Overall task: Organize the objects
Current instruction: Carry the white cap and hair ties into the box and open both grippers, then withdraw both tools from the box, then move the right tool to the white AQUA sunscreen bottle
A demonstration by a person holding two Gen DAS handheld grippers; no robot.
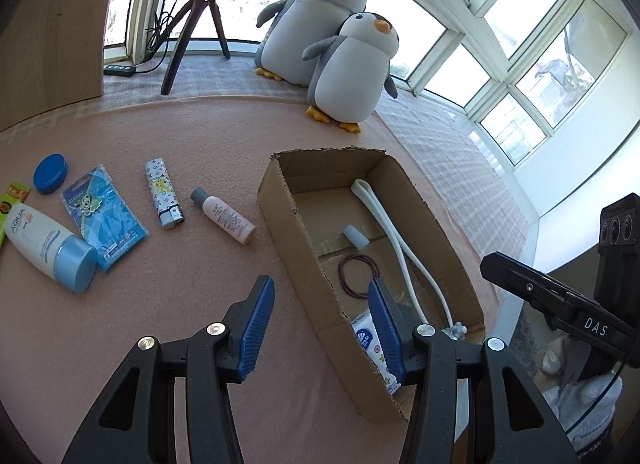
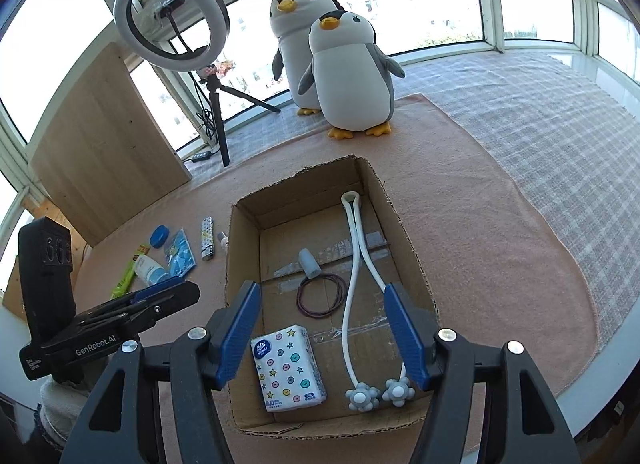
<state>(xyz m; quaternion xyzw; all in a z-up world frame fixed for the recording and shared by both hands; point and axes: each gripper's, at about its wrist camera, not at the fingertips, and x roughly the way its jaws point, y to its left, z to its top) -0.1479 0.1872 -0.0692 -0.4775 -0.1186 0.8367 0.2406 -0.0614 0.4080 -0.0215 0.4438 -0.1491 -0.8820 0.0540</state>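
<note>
An open cardboard box (image 1: pixel 280 199) (image 2: pixel 240 248) lies on the pink cloth. It holds a tissue pack (image 2: pixel 288 368), a white looped cord with flower ends (image 2: pixel 352 264), purple hair ties (image 2: pixel 322 296) and a small grey tube (image 2: pixel 310 264). Left of the box lie a small pink bottle (image 1: pixel 224 215), a lighter (image 1: pixel 164 193), a blue packet (image 1: pixel 104 215), a blue tin (image 1: pixel 50 173) and an Aqua lotion bottle (image 1: pixel 48 244). My left gripper (image 1: pixel 320 286) is open over the box's left wall, holding nothing. My right gripper (image 2: pixel 320 290) hangs open above the box, empty.
Two plush penguins (image 2: pixel 348 75) stand behind the box. A ring light on a tripod (image 2: pixel 172 19) and a wooden board (image 2: pixel 100 143) are at the back left. A green sachet (image 1: pixel 12 203) lies at the far left. The table's edge (image 2: pixel 580 396) curves close to the box's right.
</note>
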